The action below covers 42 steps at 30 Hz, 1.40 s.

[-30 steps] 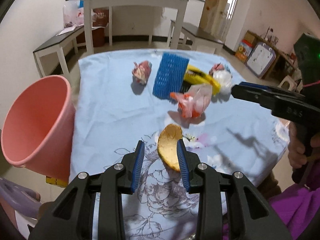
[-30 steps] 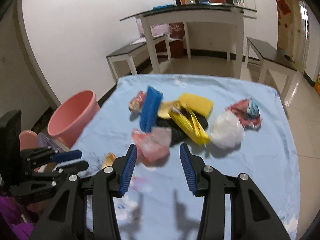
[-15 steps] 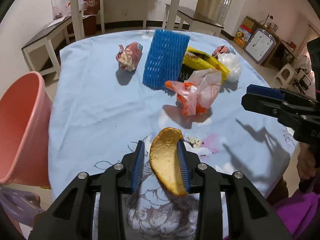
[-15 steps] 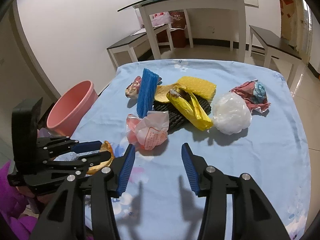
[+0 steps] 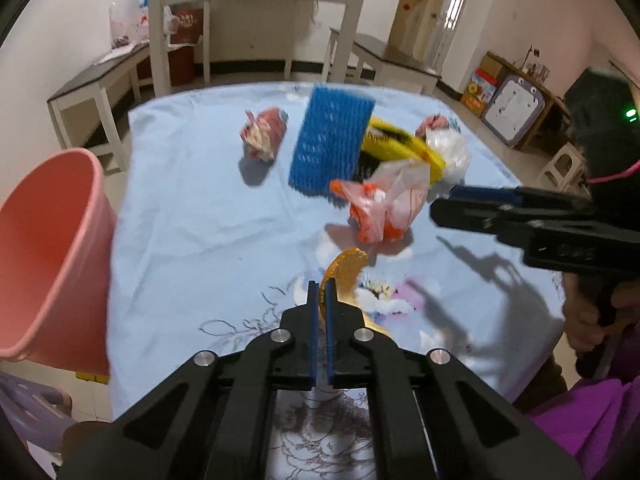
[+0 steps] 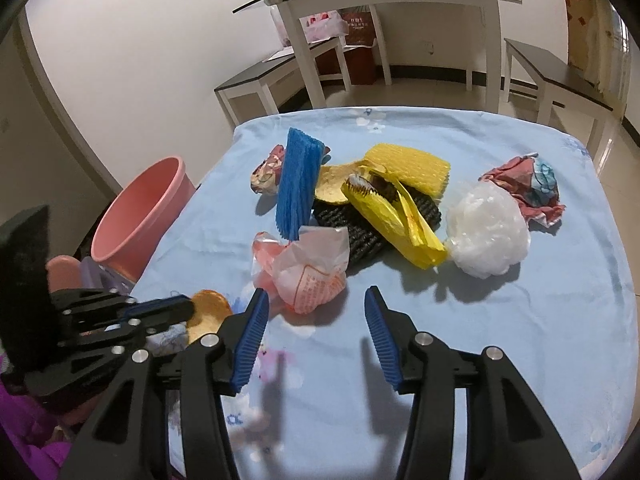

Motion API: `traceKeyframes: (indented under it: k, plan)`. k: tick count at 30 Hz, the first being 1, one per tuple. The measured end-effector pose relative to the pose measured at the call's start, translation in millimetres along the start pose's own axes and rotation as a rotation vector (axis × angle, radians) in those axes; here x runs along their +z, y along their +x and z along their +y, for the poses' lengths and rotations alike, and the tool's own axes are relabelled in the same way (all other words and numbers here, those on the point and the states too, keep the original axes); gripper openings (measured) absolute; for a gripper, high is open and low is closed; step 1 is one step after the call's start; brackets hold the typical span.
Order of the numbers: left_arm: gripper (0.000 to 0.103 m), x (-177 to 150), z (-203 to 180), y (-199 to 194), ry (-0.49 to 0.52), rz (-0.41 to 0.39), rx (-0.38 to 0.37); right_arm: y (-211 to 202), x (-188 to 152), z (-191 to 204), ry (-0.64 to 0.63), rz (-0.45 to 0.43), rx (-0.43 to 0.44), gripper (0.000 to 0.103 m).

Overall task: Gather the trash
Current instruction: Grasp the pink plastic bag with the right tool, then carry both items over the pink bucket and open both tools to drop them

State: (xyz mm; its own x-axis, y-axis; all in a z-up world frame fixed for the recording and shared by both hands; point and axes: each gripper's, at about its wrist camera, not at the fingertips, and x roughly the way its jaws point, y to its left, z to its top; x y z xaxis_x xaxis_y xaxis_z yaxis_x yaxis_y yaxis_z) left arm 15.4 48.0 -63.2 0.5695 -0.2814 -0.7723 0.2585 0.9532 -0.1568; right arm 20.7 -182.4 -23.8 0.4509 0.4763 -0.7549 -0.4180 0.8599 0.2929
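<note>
My left gripper is shut on an orange fruit peel and holds it over the near part of the blue tablecloth. It also shows in the right wrist view, where the peel sticks out of it. My right gripper is open and empty, just in front of a crumpled pink plastic bag. Behind the bag lies a pile of trash: a blue foam net, a yellow foam net, a yellow wrapper, and a white plastic ball.
A pink bucket stands off the table's left edge; it also shows in the right wrist view. A crumpled floral wrapper lies at the far left, another at the far right. White tables and benches stand behind.
My left gripper has shut on the orange peel, which was lying between its open fingers. My right gripper has moved closer to the pink plastic bag and stays open.
</note>
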Motion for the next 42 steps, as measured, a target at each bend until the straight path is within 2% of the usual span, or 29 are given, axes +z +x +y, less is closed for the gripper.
traceKeyframes:
  k: [9, 10, 12, 17, 24, 30, 36, 42]
  plan:
    - [0.002, 7, 12, -21, -0.047, -0.075, 0.026, 24, 11, -1, 0.016, 0.031, -0.003, 0.049]
    - [0.002, 8, 12, -22, -0.049, -0.079, 0.030, 25, 11, 0, 0.019, 0.035, -0.001, 0.046]
    - [0.002, 9, 13, -24, -0.054, -0.088, 0.033, 27, 10, 0, 0.019, 0.045, 0.009, 0.021]
    - [0.002, 12, 17, -30, -0.077, -0.117, 0.043, 20, 7, 6, -0.009, 0.026, 0.008, 0.008]
    - [0.002, 14, 28, -41, -0.123, -0.158, 0.074, 6, 11, 27, -0.081, -0.031, -0.008, 0.006]
    - [0.002, 17, 54, -64, -0.215, -0.230, 0.128, 4, 29, 54, -0.141, -0.068, 0.012, 0.006]
    - [0.002, 17, 92, -93, -0.304, -0.296, 0.228, 14, 56, 99, -0.209, -0.086, 0.076, 0.006]
    - [0.002, 10, 125, -116, -0.381, -0.327, 0.328, 36, 78, 157, -0.295, -0.080, 0.145, 0.006]
